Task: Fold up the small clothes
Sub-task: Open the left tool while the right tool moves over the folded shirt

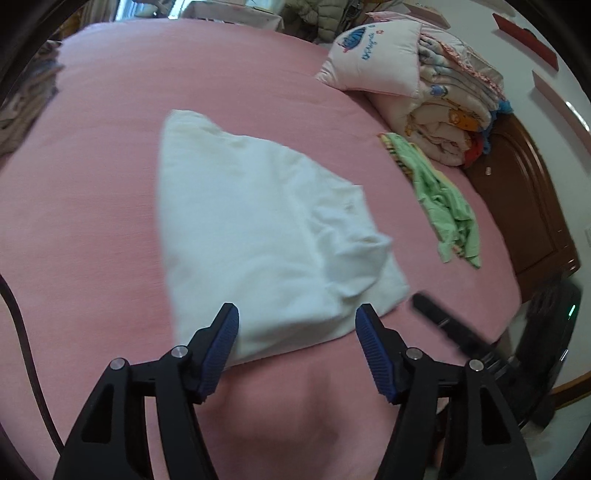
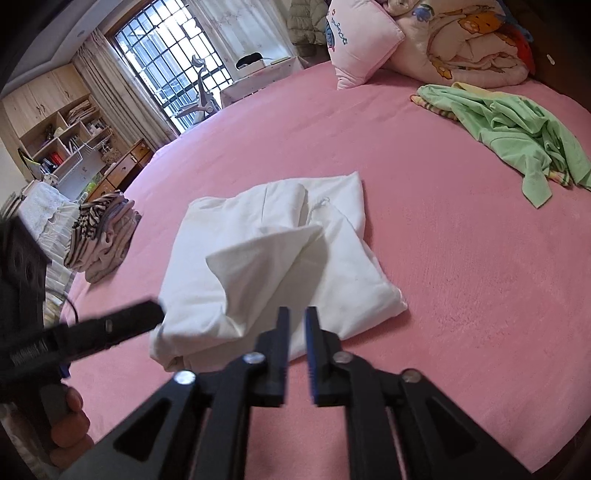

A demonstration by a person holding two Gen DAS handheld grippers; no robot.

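left hand-held gripper (image 1: 297, 325) spread; right hand-held gripper (image 2: 297, 325) nearly pressed together, apparently empty: pinch the half-folded white cotton garment's (image 2: 273, 258) raised flap low, lay flat.

Pink pillow (image 2: 360, 35) and rolled quilt (image 2: 469, 40) near window (image 2: 166, 62).

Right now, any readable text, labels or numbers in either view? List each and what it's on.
Nothing reads cleanly.
Pink pillow: blue embroidered cursive script beside a blue picture, too blurred and distorted to read in both views.
Left tool body, seen from the right wrist view: pale printed lettering along the black side, smeared by motion, unreadable.
Folded quilt: cartoon prints only, no words visible.
White garment and green garment: no print or tag text visible.
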